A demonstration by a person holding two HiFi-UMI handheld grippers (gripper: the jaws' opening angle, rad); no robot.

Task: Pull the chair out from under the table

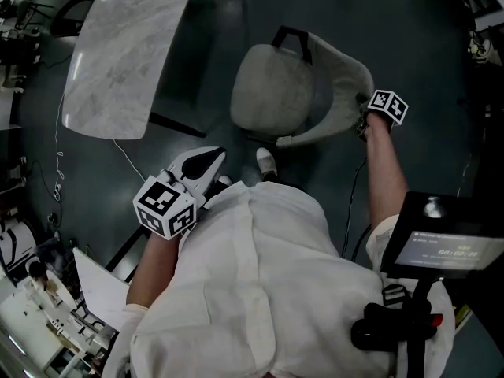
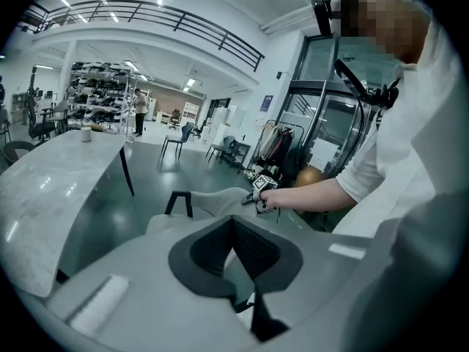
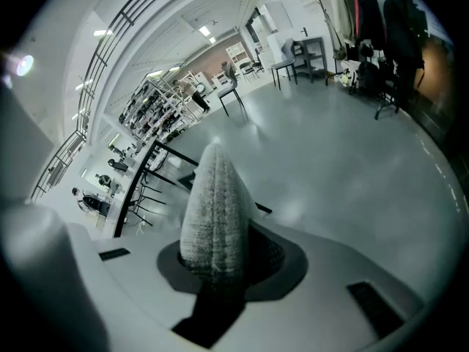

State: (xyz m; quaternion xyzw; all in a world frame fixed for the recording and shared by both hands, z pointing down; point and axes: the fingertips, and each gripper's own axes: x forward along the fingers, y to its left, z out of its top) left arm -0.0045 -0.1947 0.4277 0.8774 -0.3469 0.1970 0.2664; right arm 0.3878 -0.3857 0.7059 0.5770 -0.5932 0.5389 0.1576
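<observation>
In the head view the right hand-held gripper [image 1: 368, 119] shows little beyond its marker cube, its jaws hidden behind the edge of the chair [image 1: 276, 93] backrest. The desk [image 1: 126, 53] runs off the top edge, and the chair's base lies mostly hidden under its seat. The person's torso covers the legs, except for one shoe [image 1: 266, 161].

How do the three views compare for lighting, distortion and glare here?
Head view: dim overall, dark floor, but sharp; the marble table top is the brightest area. Left gripper view: heavy fisheye, black corners, bowed railing, ceiling-lamp glare. Right gripper view: same distortion; the chair back is crisp, pale sheen on the floor.
</observation>
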